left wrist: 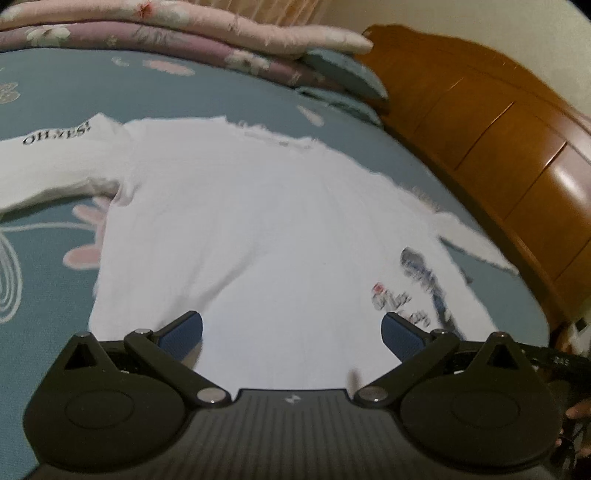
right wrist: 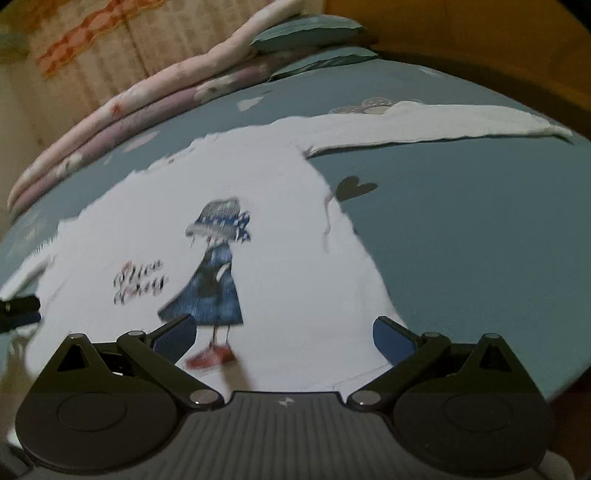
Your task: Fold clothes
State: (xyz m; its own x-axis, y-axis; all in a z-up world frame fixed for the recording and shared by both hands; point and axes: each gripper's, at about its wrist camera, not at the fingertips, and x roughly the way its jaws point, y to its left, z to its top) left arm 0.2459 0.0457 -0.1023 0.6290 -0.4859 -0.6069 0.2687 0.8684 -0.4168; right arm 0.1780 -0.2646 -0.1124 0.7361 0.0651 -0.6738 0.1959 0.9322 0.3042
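Observation:
A white long-sleeved shirt (left wrist: pixel 258 221) lies flat, front up, on the blue bedsheet (left wrist: pixel 44 280). One sleeve with black lettering (left wrist: pixel 55 134) stretches left in the left wrist view. The shirt (right wrist: pixel 295 221) carries a printed girl in a blue dress (right wrist: pixel 218 280), and its other sleeve (right wrist: pixel 443 123) stretches right in the right wrist view. My left gripper (left wrist: pixel 291 336) hovers open over the hem, nothing between its blue pads (left wrist: pixel 181 336). My right gripper (right wrist: pixel 284 339) is open too, above the hem near the print's red shoes. The left gripper's tip (right wrist: pixel 20 312) shows at the right wrist view's left edge.
Folded pink and mauve quilts (left wrist: pixel 177 33) and blue pillows (left wrist: pixel 347 74) are stacked at the far side of the bed. A wooden headboard (left wrist: pixel 498 140) runs along the right. The blue sheet (right wrist: pixel 480 258) lies bare right of the shirt. A hand (left wrist: pixel 580 413) shows at the lower right.

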